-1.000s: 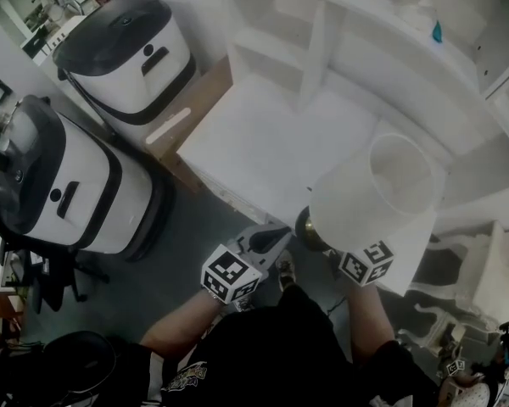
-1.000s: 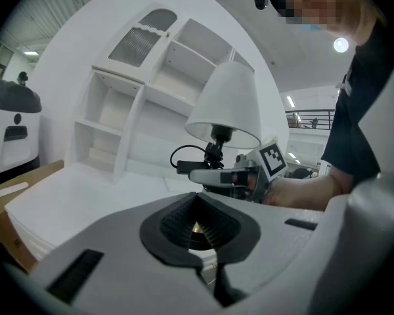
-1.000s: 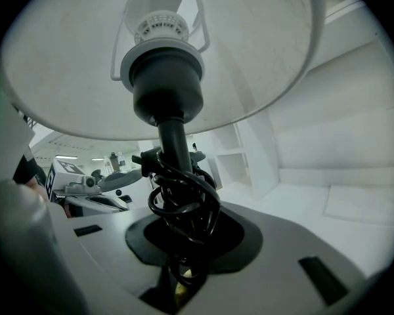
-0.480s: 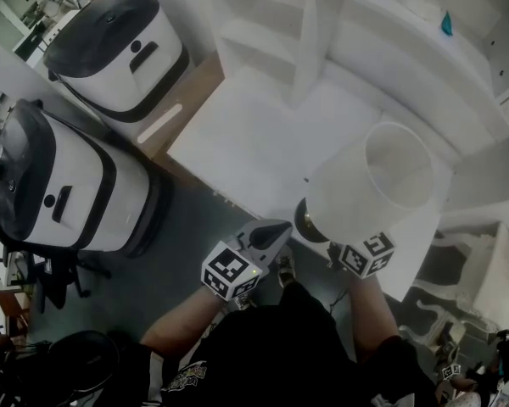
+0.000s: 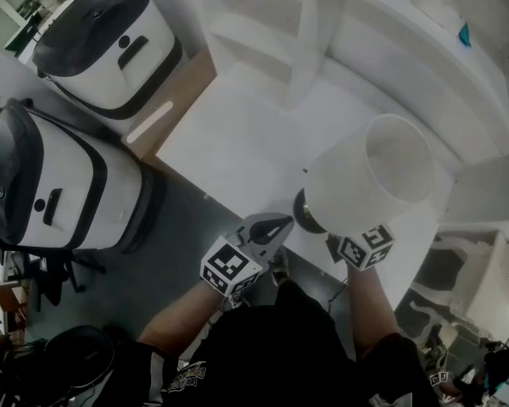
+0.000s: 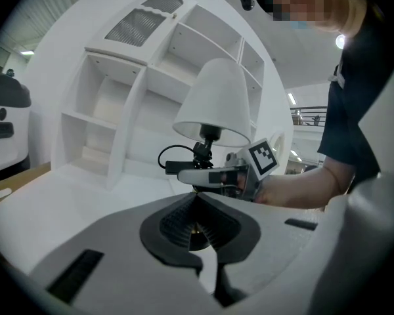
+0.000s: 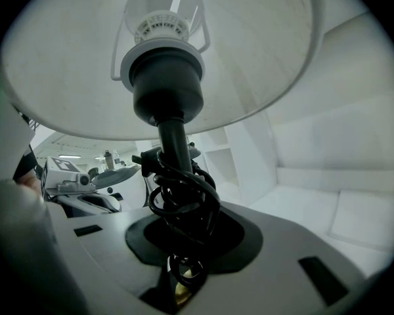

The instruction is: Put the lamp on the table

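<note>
The lamp has a white shade and a dark stem with a black cord wound round it. It hangs upright over the front edge of the white table. My right gripper is shut on the stem below the shade, and its jaws are hidden under the shade in the head view. My left gripper is shut, with its tip close beside the lamp's dark base; I cannot tell if they touch. In the left gripper view the lamp stands just ahead, with the right gripper on it.
White shelving rises at the back of the table. Two white-and-black bins stand on the floor to the left, beside a brown board. A white chair is at the right.
Both grippers and the lamp have moved forward a little, from the table's front edge to over it. The grip on the stem is unchanged.
</note>
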Demonstrator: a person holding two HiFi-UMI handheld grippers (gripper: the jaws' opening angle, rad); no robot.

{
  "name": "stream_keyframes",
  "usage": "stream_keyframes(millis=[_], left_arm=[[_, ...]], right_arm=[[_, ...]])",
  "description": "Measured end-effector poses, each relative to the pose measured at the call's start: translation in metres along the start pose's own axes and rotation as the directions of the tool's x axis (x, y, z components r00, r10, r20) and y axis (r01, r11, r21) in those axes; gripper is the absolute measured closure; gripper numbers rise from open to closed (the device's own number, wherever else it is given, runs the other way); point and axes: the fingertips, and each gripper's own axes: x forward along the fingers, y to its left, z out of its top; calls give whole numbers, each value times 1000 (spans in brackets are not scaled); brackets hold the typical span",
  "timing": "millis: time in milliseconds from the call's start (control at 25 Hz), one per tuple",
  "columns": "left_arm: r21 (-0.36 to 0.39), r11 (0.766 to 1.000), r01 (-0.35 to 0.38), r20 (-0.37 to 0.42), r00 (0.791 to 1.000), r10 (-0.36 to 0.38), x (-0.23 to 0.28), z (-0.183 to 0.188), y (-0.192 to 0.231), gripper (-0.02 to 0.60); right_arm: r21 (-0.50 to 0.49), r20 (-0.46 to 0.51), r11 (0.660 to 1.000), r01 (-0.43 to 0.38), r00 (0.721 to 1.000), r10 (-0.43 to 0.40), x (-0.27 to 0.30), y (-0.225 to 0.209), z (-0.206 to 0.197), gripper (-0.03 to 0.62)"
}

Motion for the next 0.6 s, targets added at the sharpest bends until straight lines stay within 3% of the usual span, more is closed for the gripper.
stream_keyframes(millis=[600], left_arm=[[19,1000,14,21,1000,-15,51,2,34,575]], right_arm=[[-25,8,1000,-17,1000,18,37,-55,1,493]])
